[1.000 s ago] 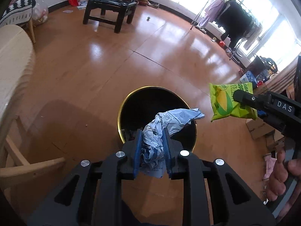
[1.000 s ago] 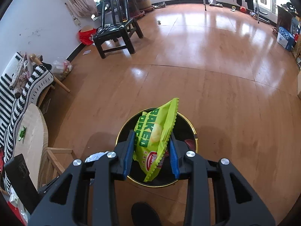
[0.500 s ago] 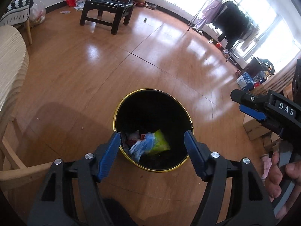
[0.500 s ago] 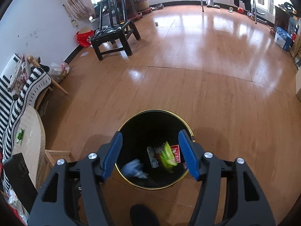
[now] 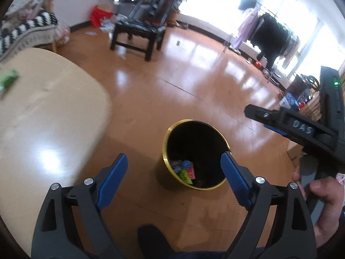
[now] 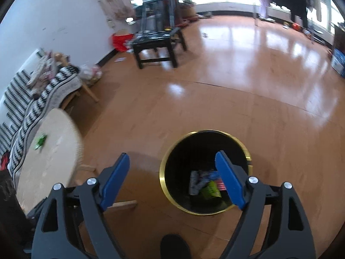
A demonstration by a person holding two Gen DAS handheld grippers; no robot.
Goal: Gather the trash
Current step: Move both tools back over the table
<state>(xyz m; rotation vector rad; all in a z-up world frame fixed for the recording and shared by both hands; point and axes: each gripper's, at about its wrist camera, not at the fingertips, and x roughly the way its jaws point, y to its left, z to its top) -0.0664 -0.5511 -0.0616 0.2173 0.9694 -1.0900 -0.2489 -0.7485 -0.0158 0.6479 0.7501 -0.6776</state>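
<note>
A black trash bin with a gold rim [image 5: 166, 142] [image 6: 162, 168] stands on the wooden floor. Inside lie the crumpled blue-white wrapper [image 5: 180, 165] [image 6: 195, 182] and the green snack bag [image 5: 185, 176] [image 6: 210, 191]. My left gripper [image 5: 174, 169] hangs above and to the left of the bin, jaws still opening, nothing between them. My right gripper [image 6: 172, 168] is also raised over the bin's left side, jaws opening and empty; it shows at the right of the left wrist view [image 5: 280, 118], held by a hand [image 5: 323, 200]. A small green wrapper [image 5: 7, 81] [image 6: 39, 141] lies on the round table.
A pale round table [image 5: 43, 116] [image 6: 49, 151] stands left of the bin. A black chair [image 5: 138, 30] [image 6: 157, 41] and a red bag [image 6: 120, 41] are at the back. A striped sofa [image 6: 28, 99] runs along the left wall; a clothes rack [image 5: 269, 36] stands by the windows.
Both grippers let go: the blue-white wrapper and the green snack bag fell into the bin. Both grippers then opened wider, rose and swung left, bringing the round table into view.
</note>
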